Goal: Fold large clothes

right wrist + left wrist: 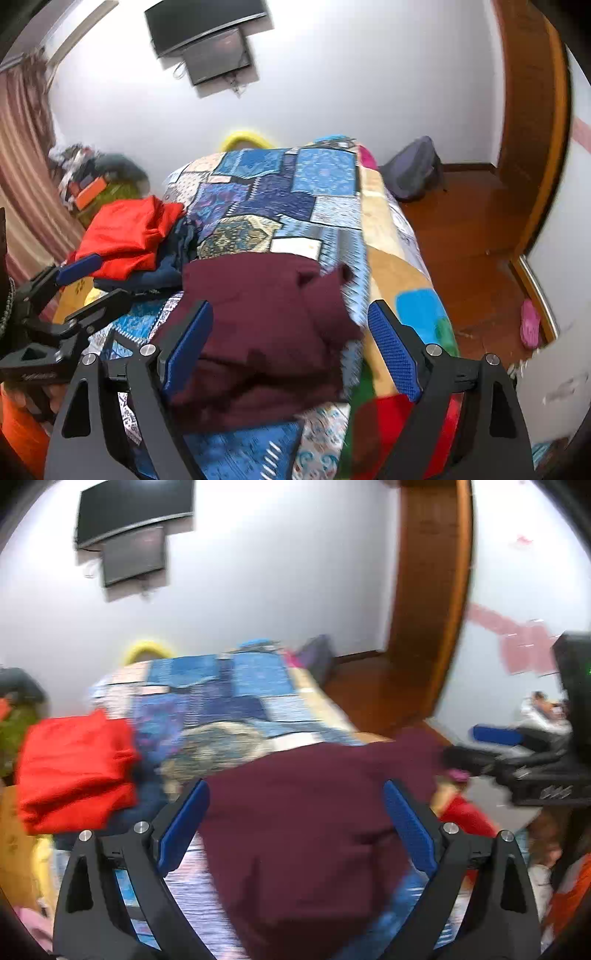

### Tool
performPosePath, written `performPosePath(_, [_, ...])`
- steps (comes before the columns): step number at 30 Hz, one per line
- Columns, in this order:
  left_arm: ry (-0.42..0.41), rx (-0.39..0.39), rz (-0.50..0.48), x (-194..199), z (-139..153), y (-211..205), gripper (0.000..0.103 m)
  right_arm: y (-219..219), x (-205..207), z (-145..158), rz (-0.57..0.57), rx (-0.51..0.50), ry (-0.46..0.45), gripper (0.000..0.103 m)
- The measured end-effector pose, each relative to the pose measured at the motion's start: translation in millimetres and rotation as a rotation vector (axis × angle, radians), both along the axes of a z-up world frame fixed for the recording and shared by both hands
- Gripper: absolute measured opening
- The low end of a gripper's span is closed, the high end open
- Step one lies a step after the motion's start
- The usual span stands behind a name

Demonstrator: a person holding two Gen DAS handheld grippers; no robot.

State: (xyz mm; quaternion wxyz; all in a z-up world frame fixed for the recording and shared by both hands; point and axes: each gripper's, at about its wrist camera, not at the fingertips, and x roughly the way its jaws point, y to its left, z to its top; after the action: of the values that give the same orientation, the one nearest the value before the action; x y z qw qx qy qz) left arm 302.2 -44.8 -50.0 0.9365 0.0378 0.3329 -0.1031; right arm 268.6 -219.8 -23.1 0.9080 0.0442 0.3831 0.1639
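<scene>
- While both grippers hang over the patchwork bedspread, the folded maroon garment lies on it below and ahead of them.
- Left gripper: jaws spread wide, nothing pinched.
- Right gripper: jaws spread, clear of the cloth.
- Red garment lies well left.

Left wrist view motion-blurred throughout. Maroon garment hides the bed beneath; its near end cut off by frame bottom. Navy cloth mostly buried under red garment.

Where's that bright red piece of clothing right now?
The red garment lies on the left side of the bed in both views, atop dark blue clothes, left of the maroon garment.
</scene>
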Motion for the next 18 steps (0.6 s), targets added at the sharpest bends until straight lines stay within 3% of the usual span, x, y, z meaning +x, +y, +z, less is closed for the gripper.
performPosePath(4, [0.078,0.006,0.062,21,-22,32,0.095,17,21,-8,0.068,-0.014,0.03,0.083])
performPosePath(8, [0.249,-0.053,0.087,35,-70,54,0.095,11,41,-38,0.047,-0.029,0.17,0.083])
performPosePath(11, [0.378,-0.082,0.039,35,-111,55,0.095,1,43,-58,0.034,-0.068,0.234,0.084])
performPosePath(13, [0.403,-0.064,0.019,27,-132,51,0.096,-10,37,-74,0.035,-0.104,0.259,0.089])
performPosePath(18, [0.408,-0.073,-0.003,6,-163,54,0.102,-33,28,-104,0.047,-0.014,0.359,0.092])
